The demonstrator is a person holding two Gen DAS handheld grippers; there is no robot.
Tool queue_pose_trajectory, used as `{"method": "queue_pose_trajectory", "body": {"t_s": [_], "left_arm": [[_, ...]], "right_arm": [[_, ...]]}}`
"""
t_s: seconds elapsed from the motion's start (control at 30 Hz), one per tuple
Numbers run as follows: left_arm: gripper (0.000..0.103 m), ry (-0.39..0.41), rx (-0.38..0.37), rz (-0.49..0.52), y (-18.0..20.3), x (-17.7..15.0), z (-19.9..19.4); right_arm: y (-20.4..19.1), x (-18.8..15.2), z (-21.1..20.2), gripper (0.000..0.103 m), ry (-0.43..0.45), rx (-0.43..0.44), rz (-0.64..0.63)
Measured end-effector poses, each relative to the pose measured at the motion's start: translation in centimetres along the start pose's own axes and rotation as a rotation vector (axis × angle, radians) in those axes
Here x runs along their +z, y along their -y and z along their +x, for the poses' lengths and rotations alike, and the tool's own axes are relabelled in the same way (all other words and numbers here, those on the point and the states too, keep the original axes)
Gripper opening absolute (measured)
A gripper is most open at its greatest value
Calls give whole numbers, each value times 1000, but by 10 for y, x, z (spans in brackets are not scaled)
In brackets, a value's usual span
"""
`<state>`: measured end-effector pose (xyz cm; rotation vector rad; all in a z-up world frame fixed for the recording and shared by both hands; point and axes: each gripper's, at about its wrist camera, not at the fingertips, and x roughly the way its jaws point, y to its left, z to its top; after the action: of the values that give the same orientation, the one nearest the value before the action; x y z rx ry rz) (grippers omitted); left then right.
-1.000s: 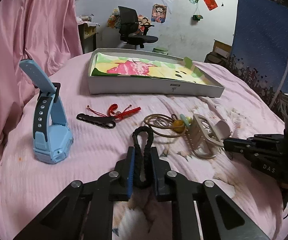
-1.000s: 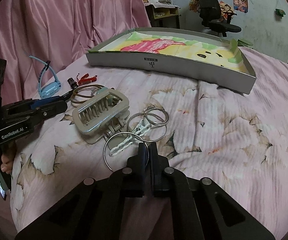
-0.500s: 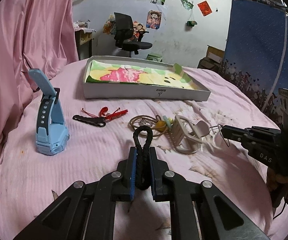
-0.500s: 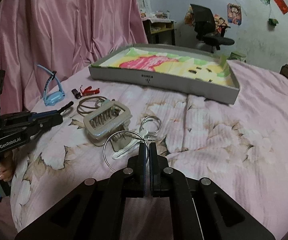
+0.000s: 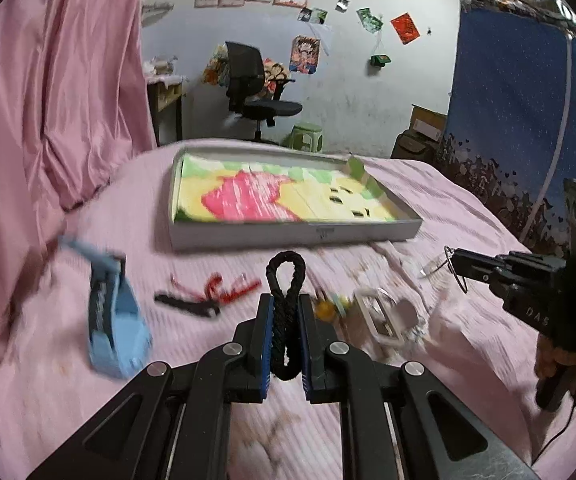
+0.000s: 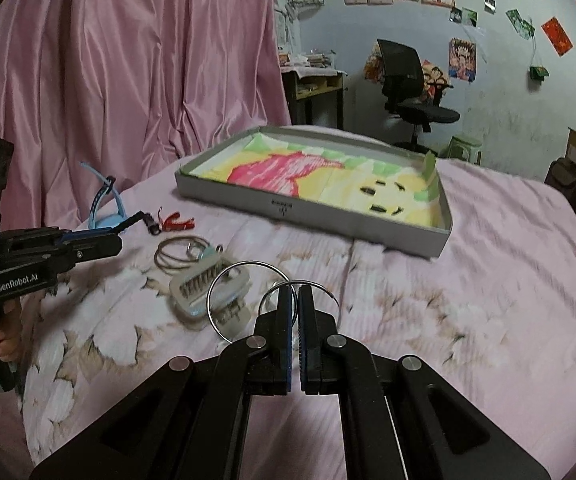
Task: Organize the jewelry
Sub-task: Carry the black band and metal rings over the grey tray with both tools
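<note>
My left gripper (image 5: 285, 300) is shut on a black braided cord bracelet (image 5: 286, 280) and holds it above the pink bedspread. My right gripper (image 6: 294, 292) is shut on linked silver hoop rings (image 6: 218, 300), lifted off the bed; it also shows at the right of the left wrist view (image 5: 454, 258). The shallow grey tray (image 6: 368, 226) with a colourful liner lies ahead of both grippers. On the bed remain a beige claw hair clip (image 6: 196, 288), a thin brown loop necklace (image 6: 172, 256), a red cord piece (image 5: 228, 288) and a blue watch (image 5: 116, 320).
A pink curtain (image 6: 128, 60) hangs at the left. An office chair (image 6: 408, 92), a desk and a green stool (image 5: 308, 134) stand beyond the bed. A blue patterned panel (image 5: 508, 100) is at the right.
Both grippers have risen from the bed with their loads and moved toward the tray. The silver hoops have come up off the bedspread, away from the hair clip.
</note>
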<state>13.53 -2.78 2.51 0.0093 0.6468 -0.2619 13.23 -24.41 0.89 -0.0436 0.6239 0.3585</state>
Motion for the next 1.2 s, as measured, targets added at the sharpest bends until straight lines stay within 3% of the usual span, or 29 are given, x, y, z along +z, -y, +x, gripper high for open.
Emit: {"method": "queue_pose_trajectory", "body": {"t_s": [0.33,0.47,0.67,0.83,1.2], "left_arm": [[11,23,34,-81,-19,65,47],[11,3,38,-107,-24,84,78],[11,-73,36,-151,-34,93,124],[11,-129,20,-210,-46,91,144],[14,-206,25,-187,-45,83,160]], "right_arm": [[2,58,25,3,28,23,-63],[0,86,47,3,42,14,-69],[-4,114,97,3,-8,5,-55],[-6,120,133,3,-70,7,-34],[-7,104,171,3,-170,34,-3]]}}
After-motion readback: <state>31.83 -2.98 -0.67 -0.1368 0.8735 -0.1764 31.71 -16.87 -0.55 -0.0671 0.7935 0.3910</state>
